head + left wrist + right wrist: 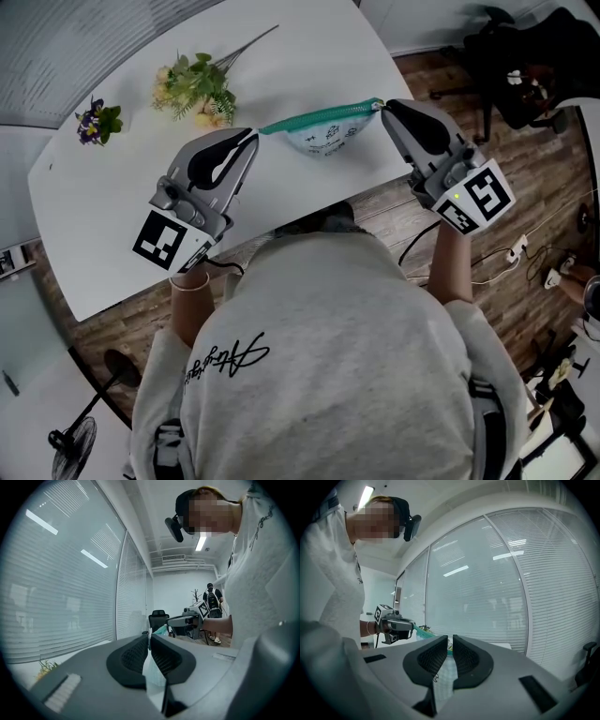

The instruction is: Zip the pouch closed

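Evidently the pouch is strung between the two tools so that its zip runs in a straight, taut line. It hangs over the table close to the near edge, toward the right-hand side. I cannot tell whether its belly touches the top.

The left gripper has its jaws nearly together, pinching the pale fabric at the pouch's left end. This looks like an anchor hold, there to give the other hand something to pull against.

The right gripper is likewise clamped narrow on the opposite end, where the teal zip finishes. Cloth shows between its pads, but whether the pull tab is also caught there is too small to make out.

Both tools point roughly level and face each other across the pouch, which suits a sideways pull along the teeth. From the head view the zip reads as one unbroken teal band from end to end, so I judge the closing to be at or near its finish. The last stretch under the right jaws is hidden.

Two bunches of flowers lie well apart from the work, toward the far left edge, and are clear of both arms.
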The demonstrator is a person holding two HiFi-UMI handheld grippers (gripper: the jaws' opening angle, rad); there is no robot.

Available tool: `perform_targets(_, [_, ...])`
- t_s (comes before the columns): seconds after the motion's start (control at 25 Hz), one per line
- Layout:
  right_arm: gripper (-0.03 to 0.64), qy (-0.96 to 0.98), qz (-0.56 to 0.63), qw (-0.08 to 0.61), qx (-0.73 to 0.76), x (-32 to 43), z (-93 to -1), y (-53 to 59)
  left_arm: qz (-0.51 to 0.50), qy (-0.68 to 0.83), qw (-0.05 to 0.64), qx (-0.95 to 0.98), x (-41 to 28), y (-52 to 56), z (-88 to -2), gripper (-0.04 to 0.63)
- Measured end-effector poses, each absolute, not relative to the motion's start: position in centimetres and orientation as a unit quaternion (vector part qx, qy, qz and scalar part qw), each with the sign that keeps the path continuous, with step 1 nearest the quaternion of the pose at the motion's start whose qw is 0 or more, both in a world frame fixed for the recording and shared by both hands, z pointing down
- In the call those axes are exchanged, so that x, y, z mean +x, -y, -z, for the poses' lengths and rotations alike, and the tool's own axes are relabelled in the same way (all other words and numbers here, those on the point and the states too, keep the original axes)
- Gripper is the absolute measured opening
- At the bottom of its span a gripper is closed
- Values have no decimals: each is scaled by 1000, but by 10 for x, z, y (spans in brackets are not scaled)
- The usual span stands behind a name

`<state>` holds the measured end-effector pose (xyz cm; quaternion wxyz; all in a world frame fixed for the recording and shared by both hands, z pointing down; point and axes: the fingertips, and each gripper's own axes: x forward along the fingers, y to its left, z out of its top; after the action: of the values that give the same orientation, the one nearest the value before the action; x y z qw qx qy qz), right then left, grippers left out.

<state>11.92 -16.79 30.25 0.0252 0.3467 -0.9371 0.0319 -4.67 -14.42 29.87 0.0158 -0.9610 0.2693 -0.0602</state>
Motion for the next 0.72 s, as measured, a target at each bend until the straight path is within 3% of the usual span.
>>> perform_targets(0.72, [35, 949, -54, 45, 306, 106, -324, 146, 72, -283, -17, -956, -59, 132, -319, 23])
